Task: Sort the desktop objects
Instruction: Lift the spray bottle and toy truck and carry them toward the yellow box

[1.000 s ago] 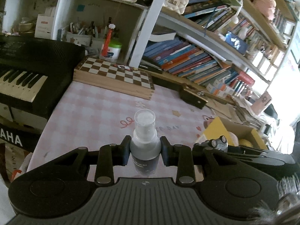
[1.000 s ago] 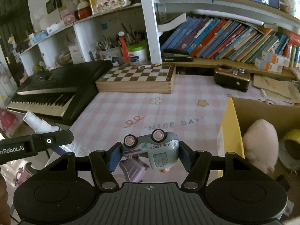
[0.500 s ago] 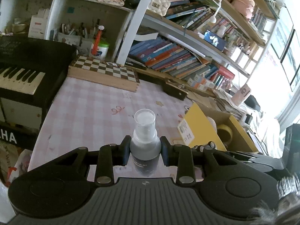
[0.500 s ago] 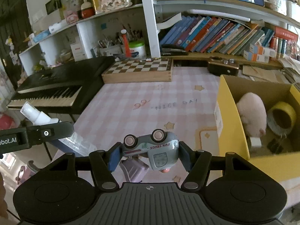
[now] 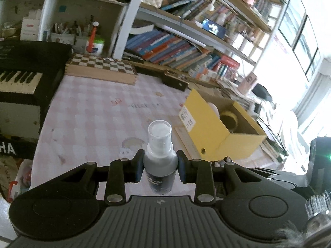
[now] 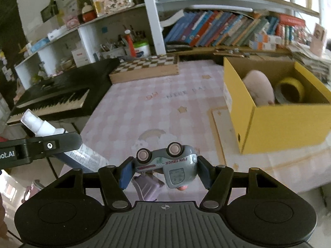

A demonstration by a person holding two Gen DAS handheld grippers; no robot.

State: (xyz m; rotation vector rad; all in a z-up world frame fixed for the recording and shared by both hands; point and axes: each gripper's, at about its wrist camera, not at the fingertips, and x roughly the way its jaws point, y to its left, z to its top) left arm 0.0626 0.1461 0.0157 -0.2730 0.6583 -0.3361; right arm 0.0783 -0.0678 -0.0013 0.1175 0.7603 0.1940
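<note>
A chessboard lies beside a black keyboard.

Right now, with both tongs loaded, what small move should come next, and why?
Probably carry the right tongs, shut on the grey toy truck, over the open yellow cardboard box and release. The box already holds a pink plush toy and has room. The left tongs grip the clear-capped spray bottle.

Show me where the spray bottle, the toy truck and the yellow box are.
spray bottle (image 5: pixel 160 163), left wrist view, its shoulder.
toy truck (image 6: pixel 175 164), right wrist view, its grey side.
yellow box (image 6: pixel 285 128), right wrist view, its near wall.
</note>
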